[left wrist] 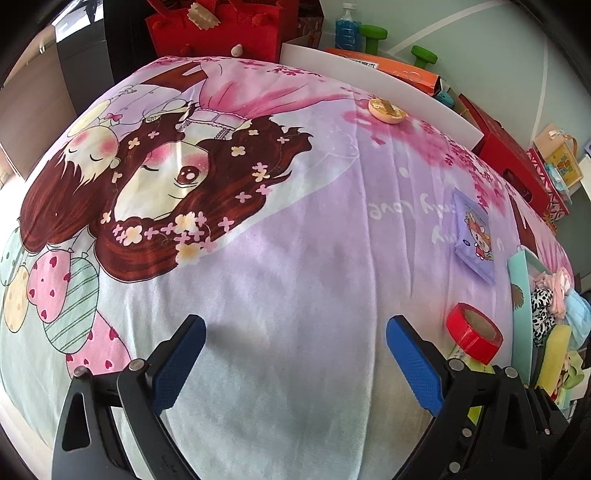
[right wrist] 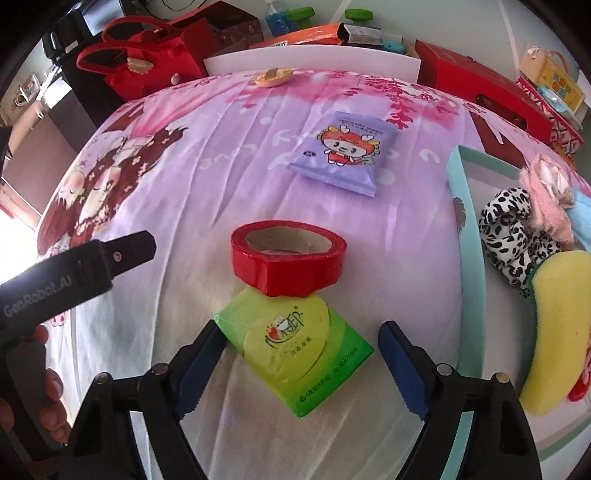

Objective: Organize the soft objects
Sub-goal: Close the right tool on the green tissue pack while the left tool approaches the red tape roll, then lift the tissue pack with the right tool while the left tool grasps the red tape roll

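Note:
My right gripper (right wrist: 301, 338) is open, its blue pads on either side of a green tissue pack (right wrist: 295, 347) lying on the cartoon bedsheet (right wrist: 221, 177). A red tape roll (right wrist: 288, 256) rests on the pack's far end. A purple wipes pack (right wrist: 347, 153) lies farther back. A teal box (right wrist: 465, 221) at the right holds a leopard-print scrunchie (right wrist: 506, 229), pink cloth (right wrist: 546, 184) and a yellow sponge (right wrist: 554, 332). My left gripper (left wrist: 295, 332) is open and empty over bare sheet (left wrist: 295, 258); it also shows in the right wrist view (right wrist: 129, 247).
A round beige toy (left wrist: 388, 109) lies near the sheet's far edge. Behind are a red felt bag (right wrist: 147, 62), white board (right wrist: 314, 62), orange box (right wrist: 303, 35), red box (right wrist: 480, 81), blue bottle (left wrist: 347, 26) and green dumbbells (left wrist: 424, 55). The tape roll (left wrist: 474, 332) sits right of my left gripper.

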`<state>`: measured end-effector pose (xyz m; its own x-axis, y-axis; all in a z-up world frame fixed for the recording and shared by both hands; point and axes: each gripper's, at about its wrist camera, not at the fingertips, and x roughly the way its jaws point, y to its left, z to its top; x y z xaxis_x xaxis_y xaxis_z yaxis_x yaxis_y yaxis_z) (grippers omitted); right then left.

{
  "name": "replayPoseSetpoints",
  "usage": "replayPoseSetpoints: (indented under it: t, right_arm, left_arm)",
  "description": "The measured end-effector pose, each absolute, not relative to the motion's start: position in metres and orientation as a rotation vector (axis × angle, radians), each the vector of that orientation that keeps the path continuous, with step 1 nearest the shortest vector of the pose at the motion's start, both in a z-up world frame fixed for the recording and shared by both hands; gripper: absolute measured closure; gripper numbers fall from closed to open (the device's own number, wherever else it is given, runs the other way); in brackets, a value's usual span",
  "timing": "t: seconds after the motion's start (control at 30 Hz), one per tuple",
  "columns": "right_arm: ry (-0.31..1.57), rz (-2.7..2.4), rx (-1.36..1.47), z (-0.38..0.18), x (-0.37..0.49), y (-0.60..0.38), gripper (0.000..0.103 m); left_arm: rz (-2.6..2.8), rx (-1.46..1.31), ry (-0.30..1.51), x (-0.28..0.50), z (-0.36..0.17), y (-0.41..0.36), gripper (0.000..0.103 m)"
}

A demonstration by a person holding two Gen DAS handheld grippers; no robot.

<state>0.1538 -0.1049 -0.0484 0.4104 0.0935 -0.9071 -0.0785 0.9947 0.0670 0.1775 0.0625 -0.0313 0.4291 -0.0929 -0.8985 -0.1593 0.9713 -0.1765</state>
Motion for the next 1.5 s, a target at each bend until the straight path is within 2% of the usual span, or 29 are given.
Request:
replayPoseSetpoints:
  t: [0.13, 0.53, 1.5]
  right_arm:
    - [1.133, 0.111, 0.001, -0.047, 0.152, -0.104, 0.026]
    - [1.118, 0.127, 0.028, -0.044, 0.15, -0.114, 0.031]
    - [0.988, -0.022, 0.041, 0.0, 0.135, -0.155, 0.033]
  left_arm:
    - [0.032, -0.245, 1.133, 0.179, -0.031, 0.06, 0.005]
    - [-0.059, -0.242, 1.122, 0.18, -0.025, 0.043, 0.005]
    - [-0.163, -0.233, 1.094, 0.177, -0.018, 0.016, 0.005]
